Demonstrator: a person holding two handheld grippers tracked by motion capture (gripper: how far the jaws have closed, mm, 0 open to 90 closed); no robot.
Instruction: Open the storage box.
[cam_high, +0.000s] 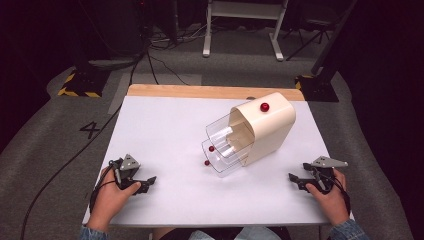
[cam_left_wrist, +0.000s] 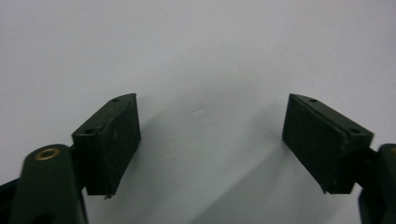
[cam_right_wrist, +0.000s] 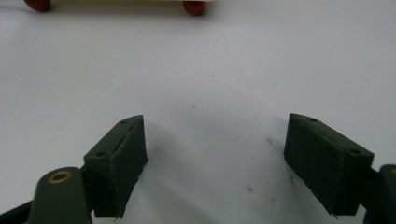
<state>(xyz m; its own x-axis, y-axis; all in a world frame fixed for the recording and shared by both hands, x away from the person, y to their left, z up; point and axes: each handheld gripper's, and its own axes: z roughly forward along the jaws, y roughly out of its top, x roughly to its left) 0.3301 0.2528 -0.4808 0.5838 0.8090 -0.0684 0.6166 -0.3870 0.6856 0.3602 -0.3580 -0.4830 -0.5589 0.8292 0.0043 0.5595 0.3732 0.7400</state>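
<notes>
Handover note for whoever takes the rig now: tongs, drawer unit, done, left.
Left tongs: open, empty, low over the white table at its near left.
Right tongs: open, empty, near right.
Cream plastic mini drawer cabinet with a red knob on top sits right of centre; its two clear drawers with red knobs are pulled out.
Done: drawers out.
Left: probably pushing them shut; neither tongs touches the cabinet.

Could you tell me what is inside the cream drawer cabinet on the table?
Two clear drawers with red knobs stand pulled out of the cream cabinet; they look empty. Their rear parts are covered by the housing, so anything there is hidden.
</notes>
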